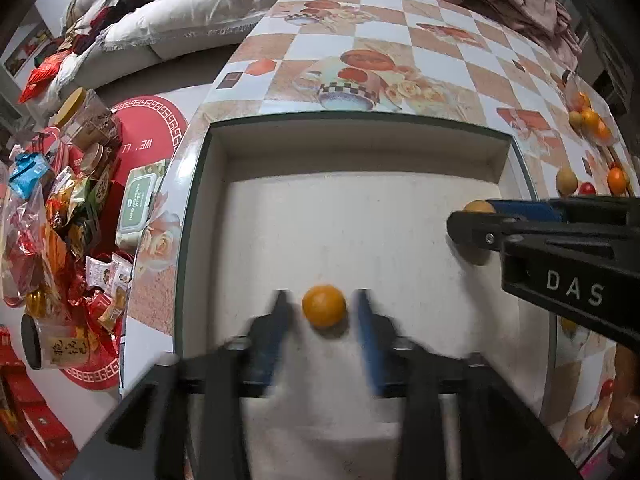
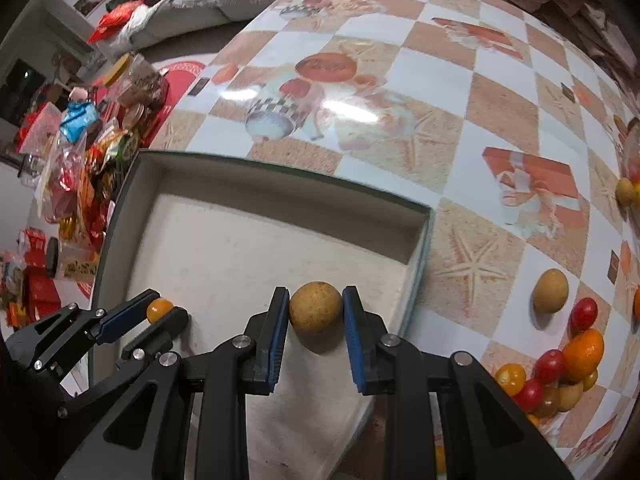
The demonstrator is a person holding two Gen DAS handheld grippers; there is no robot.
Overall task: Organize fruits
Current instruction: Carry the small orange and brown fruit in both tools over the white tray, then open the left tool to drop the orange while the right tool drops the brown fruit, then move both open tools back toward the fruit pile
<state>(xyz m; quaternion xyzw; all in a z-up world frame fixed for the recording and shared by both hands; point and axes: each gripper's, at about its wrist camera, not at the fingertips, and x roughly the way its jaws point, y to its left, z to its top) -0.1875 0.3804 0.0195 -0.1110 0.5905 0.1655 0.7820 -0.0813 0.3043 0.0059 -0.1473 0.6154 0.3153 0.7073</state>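
While both point steeply down, left gripper [image 1: 323, 312] straddles orange fruit [image 1: 323, 306].

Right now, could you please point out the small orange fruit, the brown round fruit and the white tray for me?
small orange fruit [image 1: 323, 306], left wrist view, middle of its skin.
brown round fruit [image 2: 315, 307], right wrist view, centre of its speckled face.
white tray [image 1: 360, 152], left wrist view, far inner wall.
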